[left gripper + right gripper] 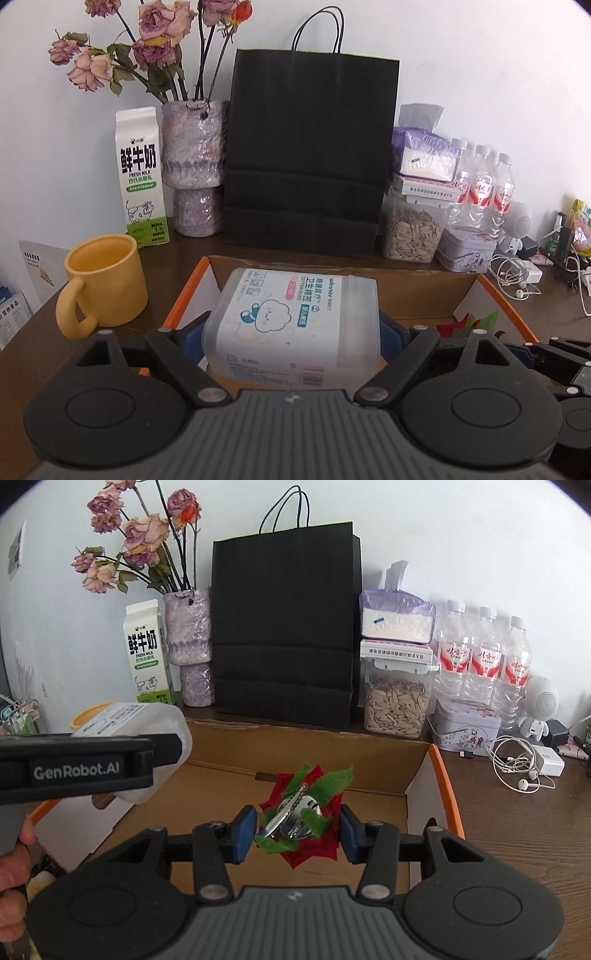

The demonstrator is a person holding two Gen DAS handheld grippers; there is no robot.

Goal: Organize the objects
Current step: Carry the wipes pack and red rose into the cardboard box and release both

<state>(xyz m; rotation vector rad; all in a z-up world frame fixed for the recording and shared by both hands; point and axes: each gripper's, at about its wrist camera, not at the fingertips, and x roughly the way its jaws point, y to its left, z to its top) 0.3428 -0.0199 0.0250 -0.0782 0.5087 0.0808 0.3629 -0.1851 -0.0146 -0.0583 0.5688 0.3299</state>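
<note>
Tub of cotton buds (295, 321) clamped crosswise in the left gripper (291, 332), jaws spread wide around its clear plastic sides, label upward. Hung above the left half of the open cardboard box (439, 771), not touching the floor of it as far as could be told from the right wrist view.

Cloth flower (314, 786), red petals and green leaves with a metal clip (291, 812) on top, sat between the blue pads (245, 829) of the right gripper (297, 830). Jaws drawn in narrow, the left pad against a leaf and the right pad at the petal edge; looked like a hold on the flower. Could not tell whether lifted or resting on the cardboard.

Judged as the placing step, both things bound for the box. Called for:

- Lowering the tub level and straight down, close to the left wall, well apart from the flower.
- Opening the left jaws only once the base met the cardboard; smooth plastic, likely to slip or tip if dropped from height.
- Minding the yellow mug (107, 280) just beside the box on the left when backing out.
- Setting the flower down gently; soft cloth, easily crushed, and the clip liable to snag a pad on release.
- Moving one gripper at a time, since the two worked near each other over the same box.
</note>
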